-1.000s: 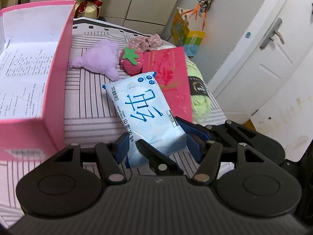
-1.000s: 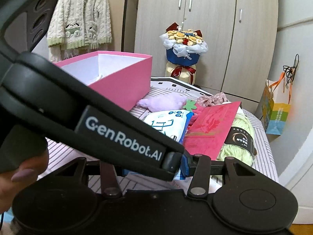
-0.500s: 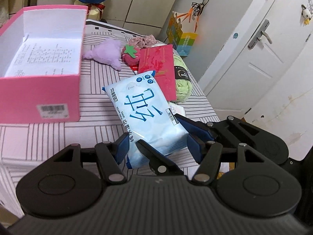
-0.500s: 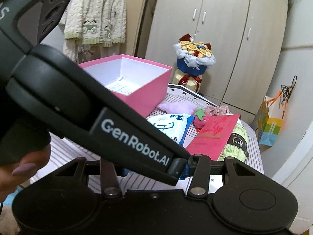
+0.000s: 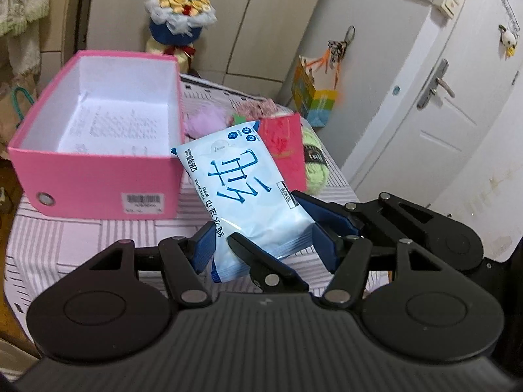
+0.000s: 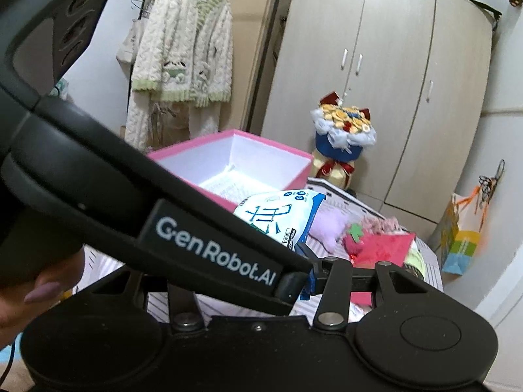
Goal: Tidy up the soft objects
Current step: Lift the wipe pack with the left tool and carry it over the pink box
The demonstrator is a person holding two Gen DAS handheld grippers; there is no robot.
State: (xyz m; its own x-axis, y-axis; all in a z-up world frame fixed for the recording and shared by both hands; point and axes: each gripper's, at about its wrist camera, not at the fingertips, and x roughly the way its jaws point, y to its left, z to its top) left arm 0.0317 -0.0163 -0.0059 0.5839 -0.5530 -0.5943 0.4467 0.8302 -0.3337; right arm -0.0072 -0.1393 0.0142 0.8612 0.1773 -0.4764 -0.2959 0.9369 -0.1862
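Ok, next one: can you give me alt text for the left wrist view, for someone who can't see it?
The left gripper is shut on a pale blue wet wipes pack, lifted above a striped tabletop. An open, empty pink box stands to the left; behind the pack lie a purple plush, a red envelope and green yarn.

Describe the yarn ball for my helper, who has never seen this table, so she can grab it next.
Start at the pink box on the striped table. Beyond the wipes pack held in the left gripper lies a red envelope; the yarn ball sits at its far side by the table edge. It alone is pale green, with a dark label band.
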